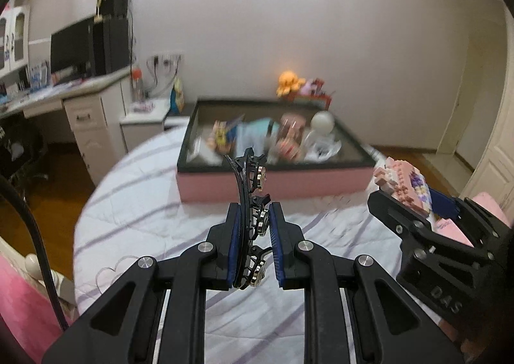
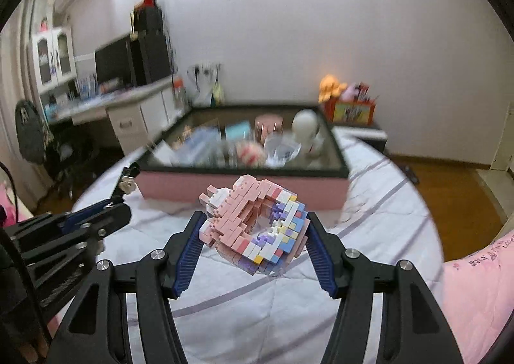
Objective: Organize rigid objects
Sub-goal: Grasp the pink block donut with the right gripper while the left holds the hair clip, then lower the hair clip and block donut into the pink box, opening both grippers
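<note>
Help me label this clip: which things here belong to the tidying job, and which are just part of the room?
Part of the job:
- black hair clip in the left gripper
- pink building-block model in the right gripper
- pink storage box, already holding items

Just lying about:
- orange plush toy
- desk
- monitor
- striped bedsheet

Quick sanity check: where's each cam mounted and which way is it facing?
Left wrist: on the left hand-held gripper, looking along its fingers over the bed to the pink storage box; hair clip clamped.
Right wrist: on the right hand-held gripper, same heading; brick model clamped.
Shared: box, each other's gripper.
</note>
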`<control>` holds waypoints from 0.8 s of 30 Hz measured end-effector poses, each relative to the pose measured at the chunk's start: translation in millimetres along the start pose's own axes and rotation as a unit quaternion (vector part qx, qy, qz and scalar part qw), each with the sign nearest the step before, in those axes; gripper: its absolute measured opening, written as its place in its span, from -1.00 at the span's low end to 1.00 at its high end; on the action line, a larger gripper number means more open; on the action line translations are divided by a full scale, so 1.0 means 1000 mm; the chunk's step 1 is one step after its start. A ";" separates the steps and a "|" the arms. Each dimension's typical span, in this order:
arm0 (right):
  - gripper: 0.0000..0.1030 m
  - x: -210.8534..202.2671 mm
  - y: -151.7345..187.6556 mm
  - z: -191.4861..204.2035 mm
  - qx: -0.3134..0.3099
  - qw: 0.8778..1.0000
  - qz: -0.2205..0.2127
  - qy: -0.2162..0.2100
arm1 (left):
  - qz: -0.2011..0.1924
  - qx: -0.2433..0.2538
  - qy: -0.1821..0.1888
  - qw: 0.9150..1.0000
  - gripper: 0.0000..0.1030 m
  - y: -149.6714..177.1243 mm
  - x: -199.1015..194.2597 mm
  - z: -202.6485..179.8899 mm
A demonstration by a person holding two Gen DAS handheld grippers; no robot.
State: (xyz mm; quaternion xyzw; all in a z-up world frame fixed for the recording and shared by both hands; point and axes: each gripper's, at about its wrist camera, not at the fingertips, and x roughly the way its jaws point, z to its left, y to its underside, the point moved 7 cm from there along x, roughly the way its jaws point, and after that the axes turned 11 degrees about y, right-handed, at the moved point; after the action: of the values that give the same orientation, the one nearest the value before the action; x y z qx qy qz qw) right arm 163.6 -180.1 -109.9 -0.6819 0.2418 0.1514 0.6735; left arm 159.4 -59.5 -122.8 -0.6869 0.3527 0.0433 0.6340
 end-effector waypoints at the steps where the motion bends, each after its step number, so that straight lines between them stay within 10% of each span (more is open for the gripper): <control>1: 0.21 -0.010 -0.004 -0.001 0.003 1.000 -0.013 0.001 | -0.011 0.003 0.003 1.000 -0.66 -0.005 -0.007 -0.005; 11: 0.21 -0.104 -0.039 0.002 -0.002 0.988 -0.153 0.013 | -0.113 0.051 -0.007 0.992 -0.66 -0.038 -0.078 -0.039; 24: 0.22 -0.123 -0.055 0.009 -0.002 0.982 -0.188 0.013 | -0.151 0.064 -0.033 0.986 -0.66 -0.054 -0.096 -0.035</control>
State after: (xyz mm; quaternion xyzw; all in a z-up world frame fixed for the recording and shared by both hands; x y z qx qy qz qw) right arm 90.7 -156.8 1.3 -0.7188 0.1170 0.0138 0.6852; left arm 102.6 -52.8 -21.8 -0.6882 0.2261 -0.0528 0.6874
